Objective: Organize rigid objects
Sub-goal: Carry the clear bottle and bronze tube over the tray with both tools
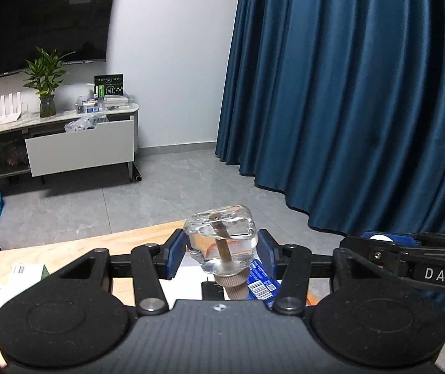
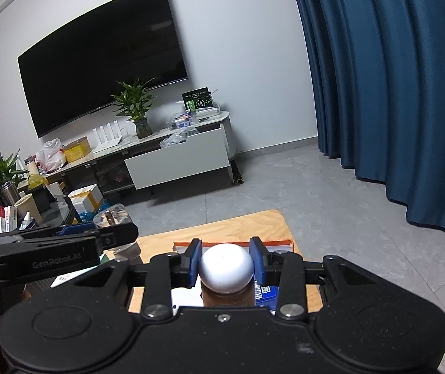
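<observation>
Both claws loaded, held above the desk (image 1: 76,249).
My left claw (image 1: 220,251) grips a clear glass bottle (image 1: 221,240), cap toward 6 o'clock; my right claw (image 2: 225,265) clamps a white-capped brown bottle (image 2: 226,269).

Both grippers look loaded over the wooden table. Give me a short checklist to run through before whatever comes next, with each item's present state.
1. Left gripper clamped on the clear glass bottle with the tan screw cap: ok, blue pads press both sides.
2. Clear bottle upright: not ok, it lies tilted with the cap toward the camera.
3. Right gripper clamped on the brown bottle with the white round cap: ok, jaws grip the cap.
4. Grippers apart from each other: ok, side by side with a gap.
5. Free spot on the light wooden table: cannot tell, boxes lie beneath and the grippers hide much.
</observation>
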The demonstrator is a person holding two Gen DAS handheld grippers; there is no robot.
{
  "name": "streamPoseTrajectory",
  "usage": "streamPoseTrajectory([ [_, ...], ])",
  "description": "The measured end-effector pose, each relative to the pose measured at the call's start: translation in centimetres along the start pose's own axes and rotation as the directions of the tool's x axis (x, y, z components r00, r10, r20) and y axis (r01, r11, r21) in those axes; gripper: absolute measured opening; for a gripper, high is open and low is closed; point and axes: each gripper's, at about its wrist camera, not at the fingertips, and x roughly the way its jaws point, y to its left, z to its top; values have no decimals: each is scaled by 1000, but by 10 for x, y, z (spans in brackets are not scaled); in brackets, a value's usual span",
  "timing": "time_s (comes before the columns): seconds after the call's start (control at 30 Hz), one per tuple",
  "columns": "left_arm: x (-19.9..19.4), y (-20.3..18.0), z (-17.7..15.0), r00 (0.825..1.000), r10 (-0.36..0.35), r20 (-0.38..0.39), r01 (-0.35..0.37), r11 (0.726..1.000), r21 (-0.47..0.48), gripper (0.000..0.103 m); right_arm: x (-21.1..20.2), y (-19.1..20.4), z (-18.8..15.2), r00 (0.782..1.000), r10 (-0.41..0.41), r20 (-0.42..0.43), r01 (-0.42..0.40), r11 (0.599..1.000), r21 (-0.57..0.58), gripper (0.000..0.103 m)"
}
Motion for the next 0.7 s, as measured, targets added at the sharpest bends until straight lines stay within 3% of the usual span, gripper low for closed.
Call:
streamPoseTrajectory([
  [0.7,10,4,-3,999,13,-45,-14,1000,-26,50,13,3,-4,1000,-5,-26,5,1000,-23,41],
])
